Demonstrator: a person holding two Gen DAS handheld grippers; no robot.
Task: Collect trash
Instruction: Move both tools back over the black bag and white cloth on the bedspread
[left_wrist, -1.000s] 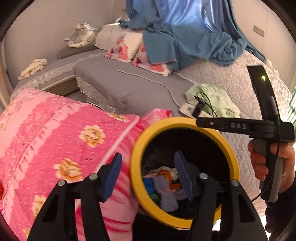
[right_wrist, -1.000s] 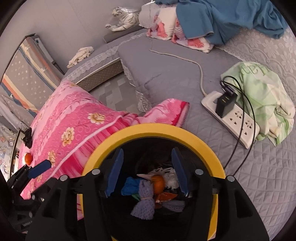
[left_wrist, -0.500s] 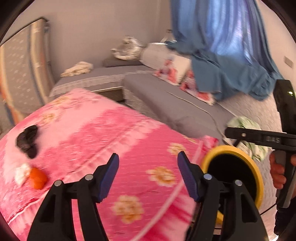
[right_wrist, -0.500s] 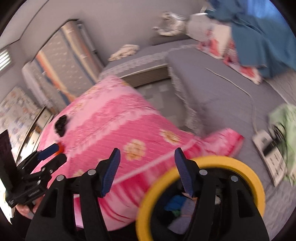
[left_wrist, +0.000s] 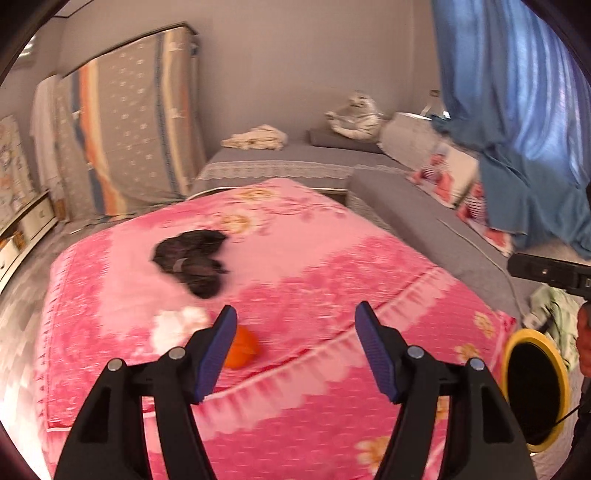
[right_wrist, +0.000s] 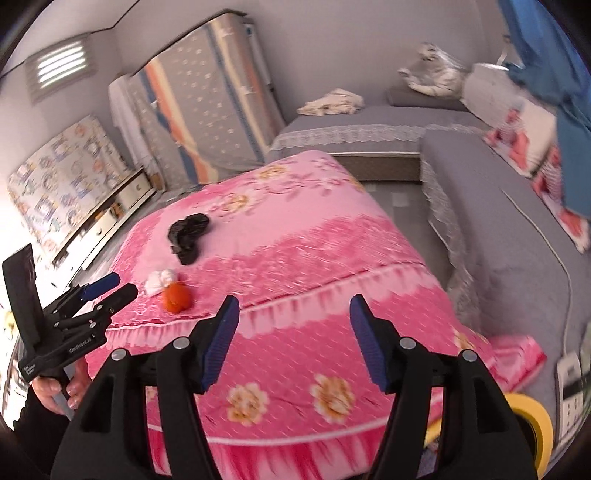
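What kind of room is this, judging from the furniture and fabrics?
Most likely a bedroom in a home: a pink flowered quilt covers a bed, a grey bed with pillows runs alongside, and a blue curtain hangs by it.

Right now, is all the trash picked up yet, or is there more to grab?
Not yet. Nothing is in hand: the left gripper and right gripper are both open and empty, their jaws having just been opening. Three pieces still lie on the pink quilt: an orange scrap, a white wad and a black crumpled piece. The yellow-rimmed bin waits beside the quilt; its contents are hidden.
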